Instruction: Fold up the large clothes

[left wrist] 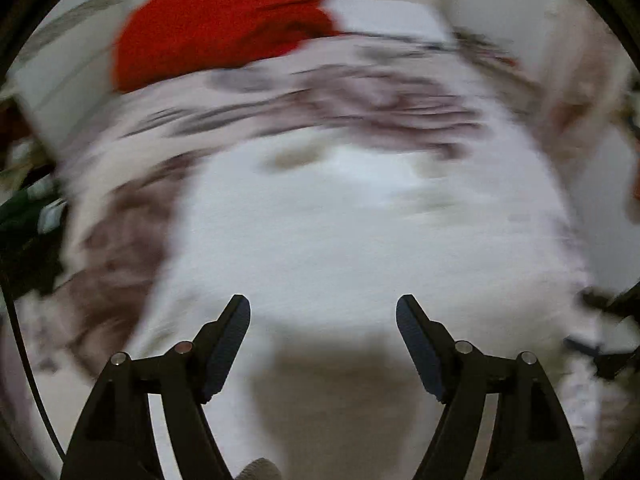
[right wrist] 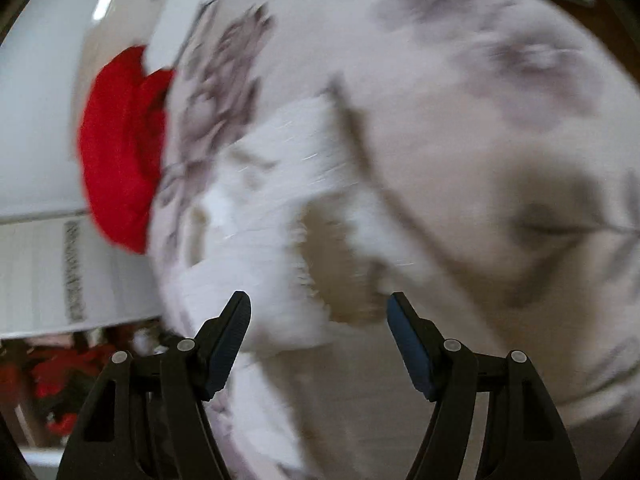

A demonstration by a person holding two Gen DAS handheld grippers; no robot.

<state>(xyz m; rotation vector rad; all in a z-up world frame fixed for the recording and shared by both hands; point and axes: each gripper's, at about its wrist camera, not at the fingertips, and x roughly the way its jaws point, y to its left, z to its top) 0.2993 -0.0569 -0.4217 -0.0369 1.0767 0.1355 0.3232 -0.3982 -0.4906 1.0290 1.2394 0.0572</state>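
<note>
A large white garment (left wrist: 340, 232) lies spread on a bed with a pale flower-print cover (left wrist: 320, 92). Both views are blurred by motion. My left gripper (left wrist: 323, 312) is open and empty, hovering just above the garment's near part. In the right wrist view the white garment (right wrist: 280, 208) looks rumpled, with a tan patch showing on it. My right gripper (right wrist: 318, 310) is open and empty, close over the garment's edge.
A red cloth (left wrist: 224, 20) lies bunched at the far end of the bed; it also shows in the right wrist view (right wrist: 120, 152). A white wall or furniture panel (right wrist: 40, 120) stands beside the bed. Red flowers (right wrist: 60, 376) sit low at the left.
</note>
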